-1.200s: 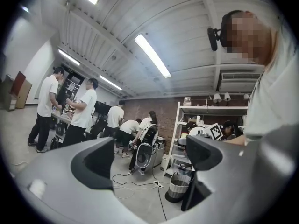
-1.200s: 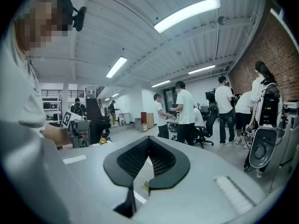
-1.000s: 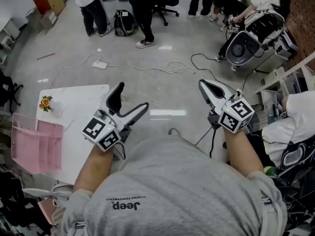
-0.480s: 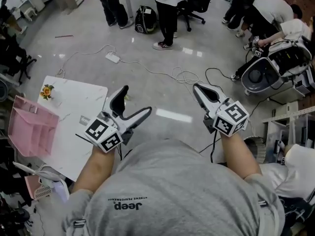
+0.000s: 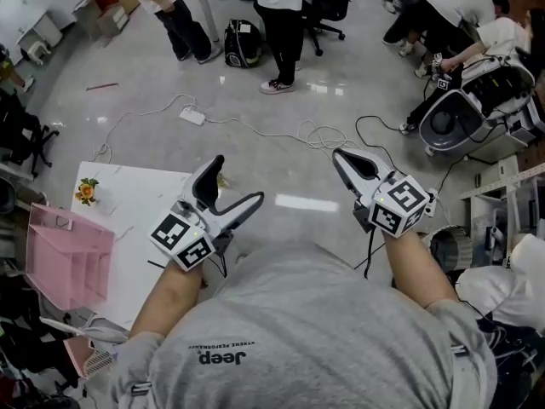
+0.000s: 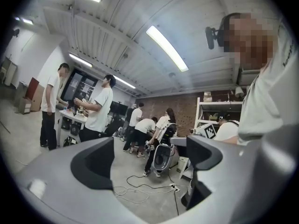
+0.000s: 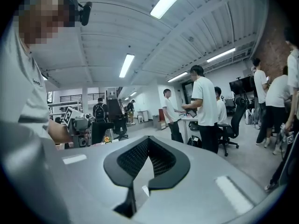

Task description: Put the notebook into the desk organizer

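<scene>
The pink desk organizer [image 5: 68, 258] stands on the white table [image 5: 140, 228] at the far left of the head view. No notebook shows in any view. My left gripper [image 5: 232, 189] hovers open over the table's right edge, with a wide empty gap between its jaws. In the left gripper view it [image 6: 152, 155] points out into the room. My right gripper [image 5: 347, 162] is held over the bare floor, well right of the table, with its jaws together and nothing in them. Its pads [image 7: 135, 160] meet at the tips in the right gripper view.
A small orange flower ornament [image 5: 85, 191] sits at the table's far corner. Cables [image 5: 306, 130] and a power strip [image 5: 192, 115] lie on the floor ahead. People stand beyond them beside a backpack [image 5: 242, 43]. A grey machine [image 5: 451, 118] is at the right.
The head camera has swung, so the table and organizer sit lower and further left in view. Both grippers keep their pose: left open, right shut.
</scene>
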A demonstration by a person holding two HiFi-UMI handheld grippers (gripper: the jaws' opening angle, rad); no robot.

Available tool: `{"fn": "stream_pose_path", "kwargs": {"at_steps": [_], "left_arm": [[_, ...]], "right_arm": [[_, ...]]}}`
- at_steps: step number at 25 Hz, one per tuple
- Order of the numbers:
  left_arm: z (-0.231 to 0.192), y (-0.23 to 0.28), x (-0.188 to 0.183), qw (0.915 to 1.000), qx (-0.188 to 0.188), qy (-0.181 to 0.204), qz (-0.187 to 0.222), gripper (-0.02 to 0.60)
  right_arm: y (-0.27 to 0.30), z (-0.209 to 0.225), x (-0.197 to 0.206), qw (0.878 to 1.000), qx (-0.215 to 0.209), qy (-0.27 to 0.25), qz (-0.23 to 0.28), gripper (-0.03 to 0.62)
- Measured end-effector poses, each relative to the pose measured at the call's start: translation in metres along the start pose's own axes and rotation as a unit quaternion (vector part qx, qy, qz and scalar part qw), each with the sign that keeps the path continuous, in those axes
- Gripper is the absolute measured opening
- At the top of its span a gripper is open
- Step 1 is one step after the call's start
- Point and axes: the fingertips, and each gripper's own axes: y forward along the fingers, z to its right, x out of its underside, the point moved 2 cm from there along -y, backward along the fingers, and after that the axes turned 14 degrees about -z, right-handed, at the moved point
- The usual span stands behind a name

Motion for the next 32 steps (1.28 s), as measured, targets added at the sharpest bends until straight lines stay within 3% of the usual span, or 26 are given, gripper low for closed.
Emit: {"fn": "stream_pose_path", "kwargs": {"at_steps": [6, 11, 15, 18, 24, 27, 32], "left_arm": [[-0.008, -0.014, 0.01, 0.9993, -0.014, -0.034, 0.008, 0.517], [-0.02, -0.051, 0.04, 0.9934, -0.086, -0.074, 0.018, 0.517], [-0.025, -0.094, 0.081, 0.9789, -0.16, -0.123, 0.033, 0.517], [-0.026, -0.134, 0.126, 0.9591, -0.225, -0.166, 0.046, 0.517], [-0.026, -0.216, 0.227, 0.9057, -0.319, -0.269, 0.076, 0.517], [-0.024, -0.244, 0.276, 0.8743, -0.336, -0.336, 0.099, 0.517], [-0.034, -0.263, 0.363, 0.8197, -0.32, -0.458, 0.125, 0.517]], "right_arm": [[0.023, -0.011, -0.015, 0.999, -0.03, -0.021, -0.012, 0.002], [0.066, -0.031, -0.027, 0.993, -0.098, -0.055, -0.037, 0.002], [0.112, -0.066, -0.028, 0.979, -0.173, -0.087, -0.063, 0.002], [0.152, -0.112, -0.022, 0.96, -0.239, -0.116, -0.09, 0.002], [0.201, -0.207, 0.008, 0.92, -0.329, -0.162, -0.139, 0.002], [0.213, -0.241, 0.022, 0.903, -0.36, -0.182, -0.151, 0.002], [0.222, -0.276, 0.04, 0.885, -0.382, -0.204, -0.169, 0.002]]}}
